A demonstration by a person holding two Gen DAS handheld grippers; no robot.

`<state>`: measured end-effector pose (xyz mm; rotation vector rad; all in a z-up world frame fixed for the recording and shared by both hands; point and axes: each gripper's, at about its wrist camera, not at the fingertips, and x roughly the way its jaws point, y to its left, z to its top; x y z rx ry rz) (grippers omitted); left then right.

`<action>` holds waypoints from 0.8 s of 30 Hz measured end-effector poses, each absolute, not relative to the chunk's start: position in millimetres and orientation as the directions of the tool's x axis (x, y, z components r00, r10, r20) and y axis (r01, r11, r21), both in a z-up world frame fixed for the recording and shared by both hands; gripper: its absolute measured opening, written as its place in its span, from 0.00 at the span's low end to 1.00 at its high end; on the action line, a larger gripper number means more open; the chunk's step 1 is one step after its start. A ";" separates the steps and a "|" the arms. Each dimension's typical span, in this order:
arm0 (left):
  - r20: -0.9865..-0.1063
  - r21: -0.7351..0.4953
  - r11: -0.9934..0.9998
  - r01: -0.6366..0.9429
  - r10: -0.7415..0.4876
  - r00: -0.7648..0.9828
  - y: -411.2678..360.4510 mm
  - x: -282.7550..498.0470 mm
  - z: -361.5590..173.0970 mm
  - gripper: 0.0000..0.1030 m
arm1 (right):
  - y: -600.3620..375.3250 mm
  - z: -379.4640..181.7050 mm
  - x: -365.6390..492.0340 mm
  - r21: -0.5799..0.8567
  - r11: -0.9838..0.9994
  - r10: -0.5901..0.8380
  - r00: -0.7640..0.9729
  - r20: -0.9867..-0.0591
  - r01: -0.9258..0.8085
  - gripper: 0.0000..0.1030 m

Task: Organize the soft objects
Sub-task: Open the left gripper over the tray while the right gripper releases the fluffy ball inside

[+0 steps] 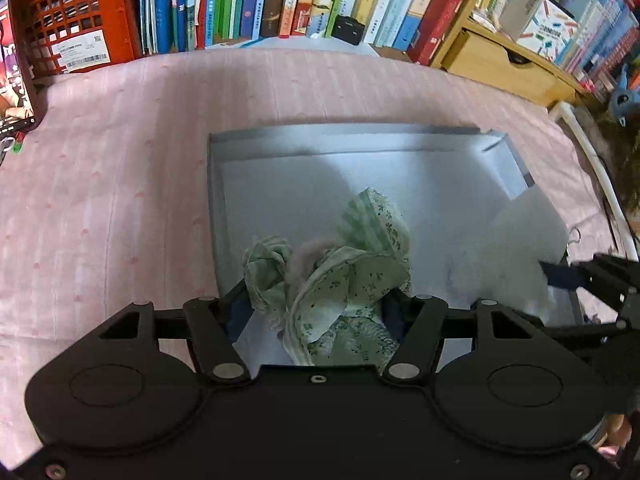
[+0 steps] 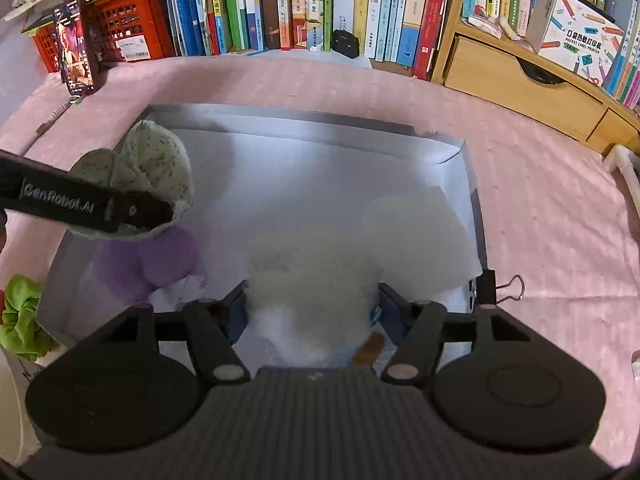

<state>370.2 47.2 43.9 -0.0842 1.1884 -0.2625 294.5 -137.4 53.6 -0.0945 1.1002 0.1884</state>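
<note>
Left wrist view: a green floral cloth (image 1: 352,276) is seen clamped between the fingers of the left gripper (image 1: 320,312), which are closed on it, above the near part of a shallow grey box (image 1: 216,200) lined with white paper. The box is set on a pink bedspread (image 1: 120,168). In the right wrist view, a purple soft object (image 2: 152,264) is seen lying in the box's left part, beneath the left gripper. Further right, a white fluffy object (image 2: 312,280) is held between the fingers of the right gripper (image 2: 312,312), which are closed on it over the box. A black binder clip (image 2: 490,286) is fixed on the box's right wall.
</note>
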 end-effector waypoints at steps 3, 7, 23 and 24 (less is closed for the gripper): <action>-0.909 -0.202 0.966 0.160 -0.246 0.337 47.0 367.0 44.5 0.60 | -136.7 53.3 293.8 0.015 0.980 0.103 0.440 -0.892 -0.199 0.74; -0.916 -0.199 0.963 0.180 -0.248 0.316 45.6 360.5 45.9 0.61 | -136.9 52.1 292.3 0.012 0.979 0.101 0.438 -0.893 -0.202 0.74; -0.900 -0.214 0.960 0.181 -0.266 0.346 46.4 349.5 55.4 0.78 | -139.0 55.8 288.9 0.029 0.979 0.117 0.440 -0.890 -0.203 0.83; -0.897 -0.219 0.959 0.178 -0.270 0.350 47.1 348.9 57.5 0.79 | -138.7 57.8 288.3 0.026 0.978 0.117 0.444 -0.888 -0.205 0.84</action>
